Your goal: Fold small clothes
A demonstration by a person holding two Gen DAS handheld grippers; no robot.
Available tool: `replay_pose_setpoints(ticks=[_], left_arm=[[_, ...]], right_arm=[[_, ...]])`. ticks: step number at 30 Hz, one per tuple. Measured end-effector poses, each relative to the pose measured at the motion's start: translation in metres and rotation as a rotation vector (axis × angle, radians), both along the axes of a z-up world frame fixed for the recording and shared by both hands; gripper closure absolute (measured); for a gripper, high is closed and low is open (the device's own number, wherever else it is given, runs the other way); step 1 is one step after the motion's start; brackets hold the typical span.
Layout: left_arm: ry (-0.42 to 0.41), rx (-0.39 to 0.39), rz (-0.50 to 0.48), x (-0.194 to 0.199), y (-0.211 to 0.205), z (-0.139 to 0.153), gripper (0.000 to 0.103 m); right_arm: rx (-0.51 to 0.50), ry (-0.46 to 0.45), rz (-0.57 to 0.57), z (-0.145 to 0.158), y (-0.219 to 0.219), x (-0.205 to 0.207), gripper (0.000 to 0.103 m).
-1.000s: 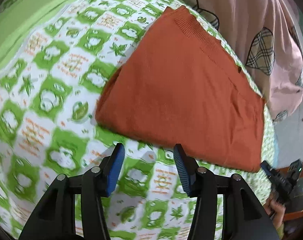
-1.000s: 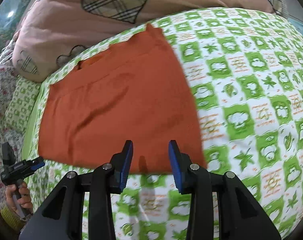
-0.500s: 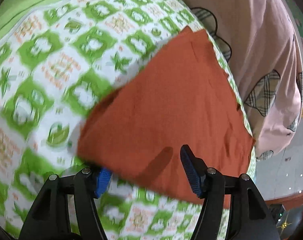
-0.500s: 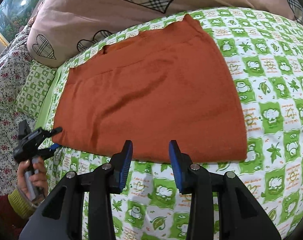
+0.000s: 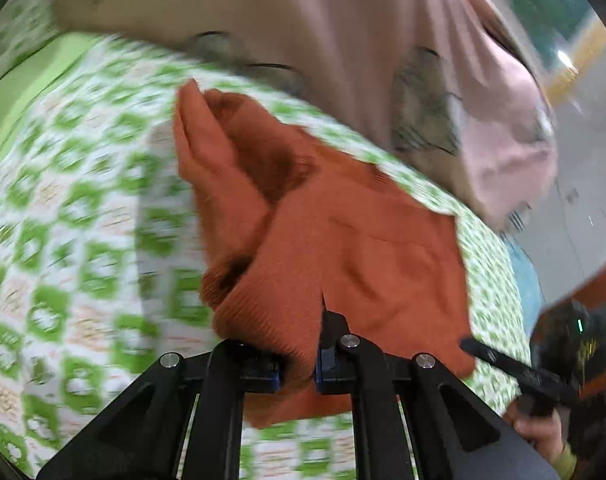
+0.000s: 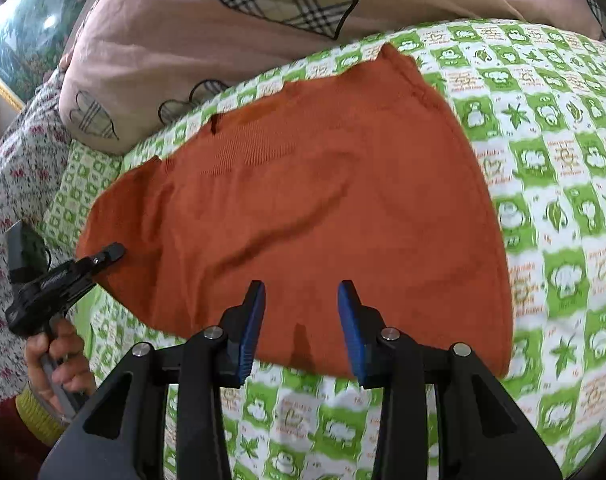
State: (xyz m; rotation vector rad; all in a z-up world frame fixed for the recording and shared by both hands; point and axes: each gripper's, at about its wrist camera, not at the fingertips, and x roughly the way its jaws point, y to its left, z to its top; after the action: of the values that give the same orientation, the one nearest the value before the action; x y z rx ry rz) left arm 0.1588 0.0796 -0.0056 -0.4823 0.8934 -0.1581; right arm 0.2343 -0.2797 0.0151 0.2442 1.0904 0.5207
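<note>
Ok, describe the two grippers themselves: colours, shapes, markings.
Both look alike. The right gripper has black angular arms with silver rivets and blue ribbed pads. The left gripper has the same black frame, rivets and blue pads. No cables or markings show. A yellow-green cuff shows at one wrist.

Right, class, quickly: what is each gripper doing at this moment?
Left gripper: shut on the orange garment, lifting its edge.
Right gripper: open, holding nothing, over the garment's near edge.

Home bedroom, green-patterned bedsheet [image 6: 563, 208], pink heart-print duvet [image 6: 191, 40]
</note>
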Motion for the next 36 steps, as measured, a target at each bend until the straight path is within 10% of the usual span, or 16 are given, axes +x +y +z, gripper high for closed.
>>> replay_pose_setpoints(ticks=[6,9,18,20,21,29,36], left_arm=[[0.006,0.094,-0.214,0.017,-0.092,-0.012,0.094],[0.04,0.171,-0.263,0.025,-0.117,-0.029,0.094],[0.025,0.22,-0.283,0.024,-0.12,-0.024,0.095],[0.023,0.23,-0.287,0.022,-0.118,-0.022,0.095],[0.02,0.235,-0.289,0.023,-0.12,-0.019,0.095],[-0.07,0.13,-0.375,0.017,-0.157,0.015,0.095],[-0.032,0.123,-0.519,0.034,-0.235,-0.018,0.094]], right_arm=[[0.101,0.06,0.027,0.007,0.002,0.038,0.064],[0.198,0.142,0.064,0.001,0.02,0.061,0.04],[0.238,0.222,0.128,-0.026,0.099,0.107,0.035],[0.189,0.233,0.143,-0.033,0.117,0.111,0.08],[0.161,0.234,0.165,-0.034,0.126,0.113,0.085],[0.149,-0.004,0.202,0.041,0.084,0.081,0.088],[0.037,-0.029,0.061,0.021,-0.01,0.059,0.088]])
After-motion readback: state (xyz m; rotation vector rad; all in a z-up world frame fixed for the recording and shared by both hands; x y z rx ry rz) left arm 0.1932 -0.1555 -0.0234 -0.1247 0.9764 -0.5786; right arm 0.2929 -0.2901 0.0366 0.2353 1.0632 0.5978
